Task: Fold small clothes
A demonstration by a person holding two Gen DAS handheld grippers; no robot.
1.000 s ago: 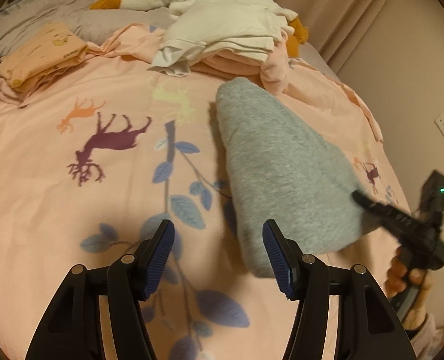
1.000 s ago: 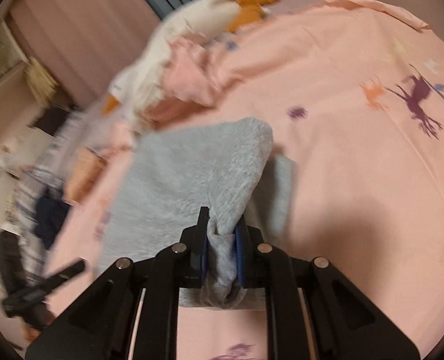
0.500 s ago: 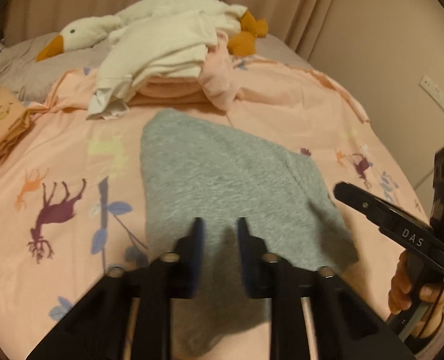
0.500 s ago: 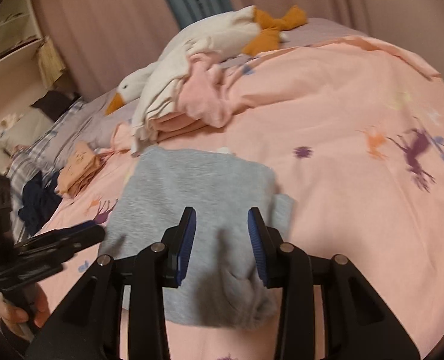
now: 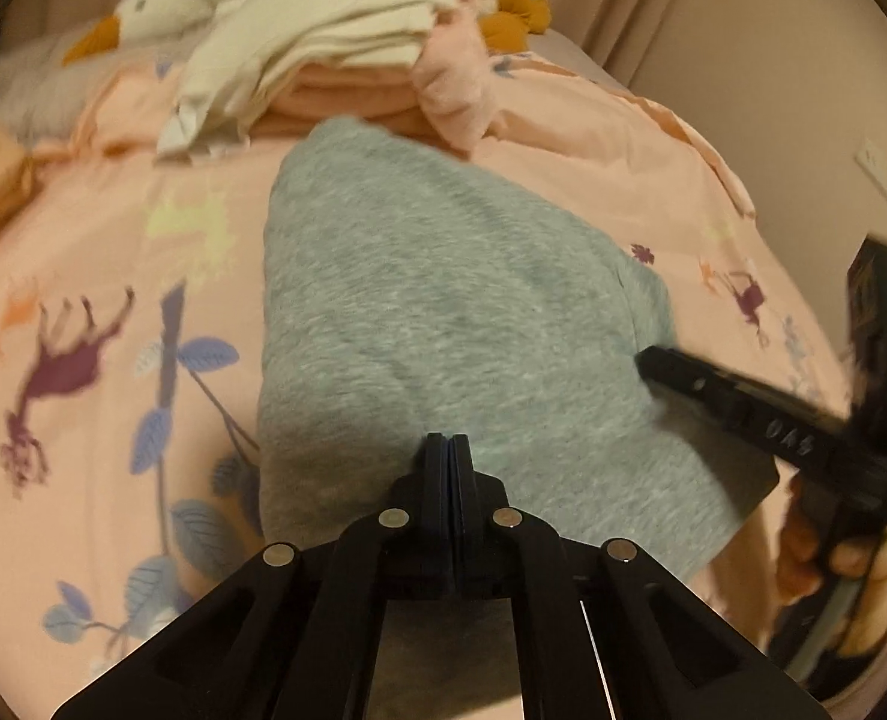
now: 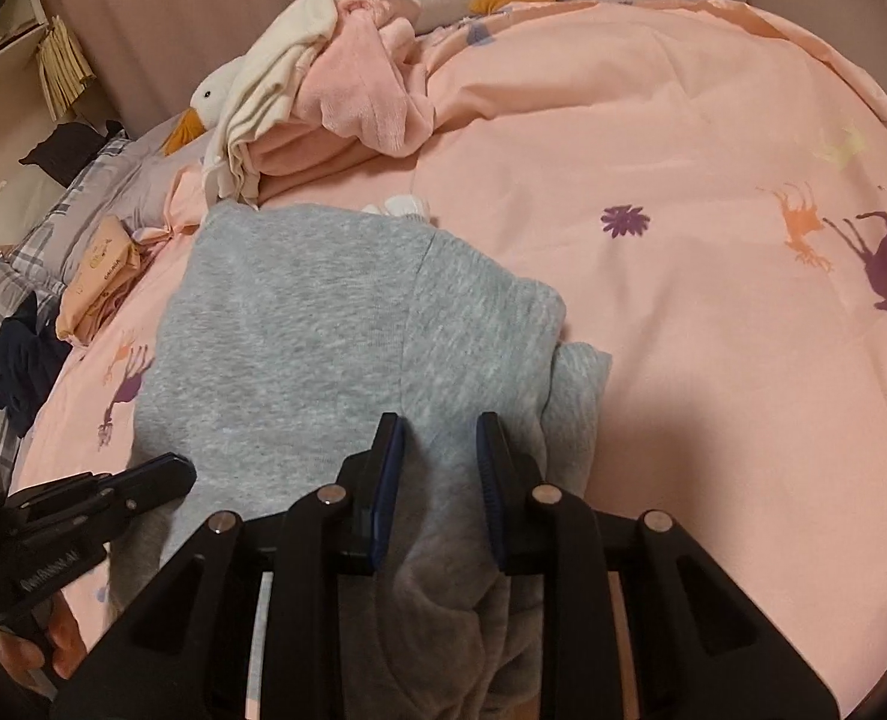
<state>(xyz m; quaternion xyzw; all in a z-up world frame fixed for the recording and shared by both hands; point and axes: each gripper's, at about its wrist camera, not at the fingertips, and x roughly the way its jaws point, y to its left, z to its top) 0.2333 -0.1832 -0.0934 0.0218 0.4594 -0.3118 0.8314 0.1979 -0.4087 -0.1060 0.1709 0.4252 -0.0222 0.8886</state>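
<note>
A: Where is the grey garment (image 5: 443, 312) lying now?

B: It is lying flat on the pink bedspread (image 5: 83, 252), folded over itself, with the pile of cream and pink clothes (image 5: 347, 42) and the plush goose (image 5: 161, 0) just behind its far edge.

A: What is the left gripper (image 5: 449, 450) doing?

B: Its jaws are pressing fully together over the near edge of the grey cloth. A second ago they were standing wide apart beside the garment; since then they have been closing and sliding across onto it. Whether any fabric is pinched between them I cannot tell.

A: And the right gripper (image 6: 440, 450)?

B: It is standing partly open over the near right corner of the garment (image 6: 323, 324), grey cloth bunching between the blue pads (image 6: 392, 450) without being squeezed. A second ago it was clamping a fold of that cloth and holding it up; now the fold is lying down on the bed. The jaws have just been narrowing slightly again.
</note>
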